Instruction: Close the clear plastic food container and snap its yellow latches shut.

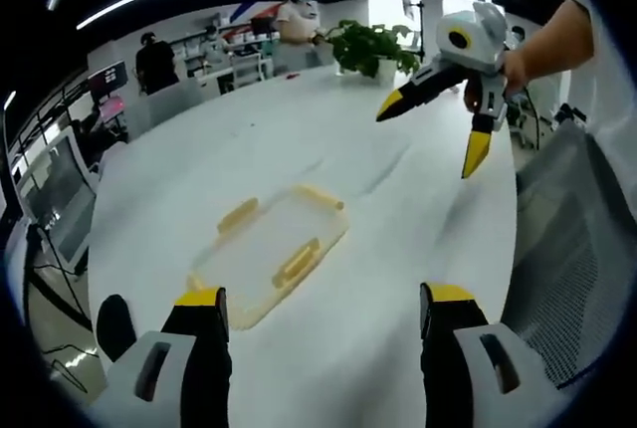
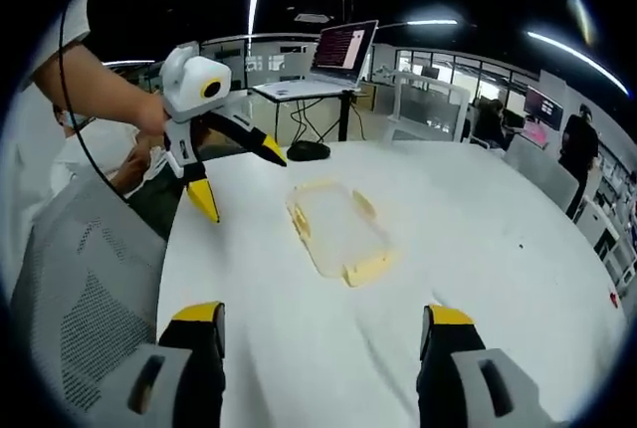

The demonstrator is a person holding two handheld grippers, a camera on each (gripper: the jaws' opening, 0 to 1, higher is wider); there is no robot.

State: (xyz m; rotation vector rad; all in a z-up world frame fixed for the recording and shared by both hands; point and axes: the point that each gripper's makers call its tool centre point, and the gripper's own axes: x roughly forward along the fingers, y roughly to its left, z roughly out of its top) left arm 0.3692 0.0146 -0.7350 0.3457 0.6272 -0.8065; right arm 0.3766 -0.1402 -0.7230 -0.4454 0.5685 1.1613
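Left gripper view: the clear container [image 1: 271, 254] w/ yellow latches [image 1: 297, 262] is lying flat on the white table [image 1: 398, 249], just beyond the left gripper [image 1: 323, 314], mid-table. It's looking shallow and flat, so the lid seems to be sitting on already, tho I can't tell if it's seated properly. The latches seem to be sticking outward at the sides, so snapping is prob. not yet done; can't tell for sure. The left gripper's jaws are standing wide apart, holding nothing and touching nothing. The right gripper [image 1: 438, 129] is hovering far right over the table, in a person's hand [image 1: 518, 70], tips spread wide and empty, well apart from the container. A potted plant [image 1: 368, 48] is sitting at the far edge.

Right gripper view: the container [image 2: 341, 231] is lying near centre, past the right gripper [image 2: 320, 317], whose jaws are gaping wide w/ nothing between. The left gripper [image 2: 239, 174] is hanging far left above the table, also spread, gripping nothing. A laptop [image 2: 343, 50] is standing on a far desk.
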